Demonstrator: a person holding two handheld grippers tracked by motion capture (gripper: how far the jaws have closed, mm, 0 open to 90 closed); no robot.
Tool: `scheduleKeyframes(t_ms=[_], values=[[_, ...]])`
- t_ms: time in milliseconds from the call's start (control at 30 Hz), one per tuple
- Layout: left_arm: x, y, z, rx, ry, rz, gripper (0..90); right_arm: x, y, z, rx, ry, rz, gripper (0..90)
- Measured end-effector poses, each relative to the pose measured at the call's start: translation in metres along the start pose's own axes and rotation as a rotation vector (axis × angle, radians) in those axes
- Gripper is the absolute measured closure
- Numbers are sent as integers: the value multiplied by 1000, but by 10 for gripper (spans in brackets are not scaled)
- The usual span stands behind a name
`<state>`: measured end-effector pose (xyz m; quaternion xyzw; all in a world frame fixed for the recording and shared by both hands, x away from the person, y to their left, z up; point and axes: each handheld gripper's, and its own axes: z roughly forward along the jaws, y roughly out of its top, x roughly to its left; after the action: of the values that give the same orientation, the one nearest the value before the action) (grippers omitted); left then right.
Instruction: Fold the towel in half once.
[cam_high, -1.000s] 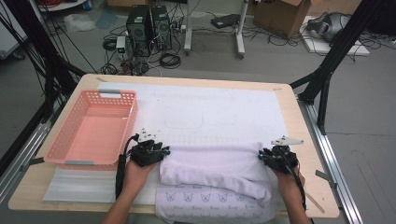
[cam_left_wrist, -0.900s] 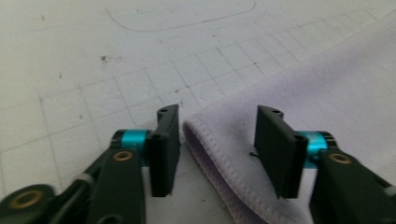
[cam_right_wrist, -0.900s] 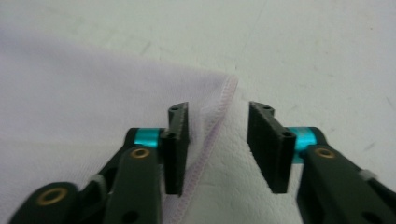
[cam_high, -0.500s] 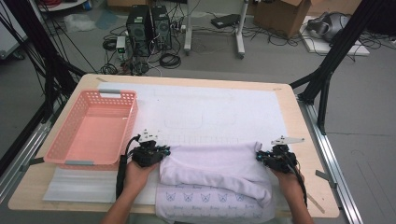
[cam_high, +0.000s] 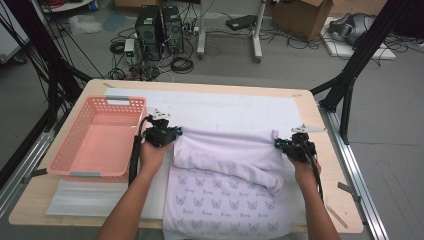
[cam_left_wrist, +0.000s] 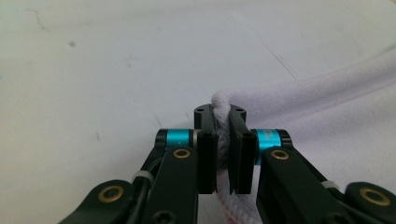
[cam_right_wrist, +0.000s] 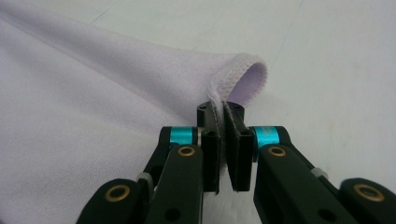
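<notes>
Since the earlier pictures the fold of the cloth (cam_high: 227, 150) has been carried up the high view, away from the person. Its folded-over edge lay low in the frame, close to the table's near side; now it runs across the middle, and more of the butterfly-printed layer shows below it. Both hands have gone up with it. Both grippers' jaws have just been closing, with cloth between them.

The left gripper (cam_high: 170, 134) is clenched on the cloth's left corner, at centre left of the high view; in the left gripper view the white hem is pinched between the pads (cam_left_wrist: 223, 140). The right gripper (cam_high: 286, 145), at centre right, is clamped on the right corner, and the right gripper view shows the stitched lilac edge curling out just above the pads (cam_right_wrist: 223, 135).

The print has small wording under each butterfly, too small to read.

The table (cam_high: 320, 165) carries a white mat (cam_high: 225, 107) under the cloth. A pink basket (cam_high: 97, 137) stands at the left of the high view, just beside the left gripper.
</notes>
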<state>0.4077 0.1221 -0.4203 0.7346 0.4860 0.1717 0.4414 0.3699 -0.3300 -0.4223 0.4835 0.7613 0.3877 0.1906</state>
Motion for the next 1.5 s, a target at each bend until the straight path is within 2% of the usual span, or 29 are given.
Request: scheduleKeyframes(t_ms=[100, 200, 233, 333, 400, 467, 500, 533, 567, 667, 733, 767, 900, 933, 1000, 1133, 1200, 1300, 1333, 1400, 1467, 1500], values=[[8, 7, 6, -20, -2, -16, 833, -7, 13, 10, -7, 1, 4, 857], [13, 11, 13, -11, -4, 3, 833, -14, 22, 19, -5, -4, 15, 858], [15, 11, 13, -30, -1, 2, 831, -16, 24, 22, -2, -5, 13, 858], [21, 9, 17, -44, -7, -46, 831, -18, 31, 29, -10, -11, 11, 857], [24, 6, 19, -21, -8, -47, 824, -18, 33, 33, -8, -11, 20, 857], [23, 4, 19, -10, -16, -56, 761, -17, 33, 37, 6, -24, 8, 829], [22, 4, 17, -13, -22, -63, 706, -16, 32, 38, 15, -32, 15, 778], [21, 5, 15, -17, -29, -65, 628, -17, 31, 38, 18, -35, 28, 685], [19, 6, 12, -21, -45, -68, 570, -17, 31, 37, 18, -34, 44, 636], [11, 9, 4, -29, -92, -42, 520, -18, 30, 29, 11, -21, 51, 585], [4, 6, -2, -70, -117, -36, 513, -17, 29, 23, -1, -19, 47, 569], [1, 4, -4, -76, -129, -34, 513, -17, 29, 19, 5, -11, 56, 557], [-12, -11, -12, -71, -179, -6, 512, -11, 28, 3, 11, 24, 36, 549], [-15, -13, -13, -43, -183, 5, 511, -9, 27, -1, 5, 29, 26, 549], [-20, -20, -16, -45, -182, 33, 483, -4, 23, -9, 8, 52, 16, 549], [-26, -32, -17, -7, -176, 55, 499, 6, 10, -20, 15, 88, 2, 544], [-28, -37, -17, 6, -173, 75, 600, 12, 2, -25, 23, 109, -3, 542], [-32, -42, -19, 26, -162, 108, 822, 20, -9, -32, 30, 135, -15, 539], [-34, -42, -21, 19, -153, 121, 835, 25, -14, -34, 34, 154, -15, 539], [-38, -43, -28, -36, -152, 123, 841, 31, -22, -38, 34, 171, -23, 539], [-41, -44, -34, -57, -159, 129, 833, 37, -30, -41, 30, 209, -24, 530], [-42, -46, -38, -70, -159, 135, 832, 39, -32, -41, 35, 212, -36, 527]])
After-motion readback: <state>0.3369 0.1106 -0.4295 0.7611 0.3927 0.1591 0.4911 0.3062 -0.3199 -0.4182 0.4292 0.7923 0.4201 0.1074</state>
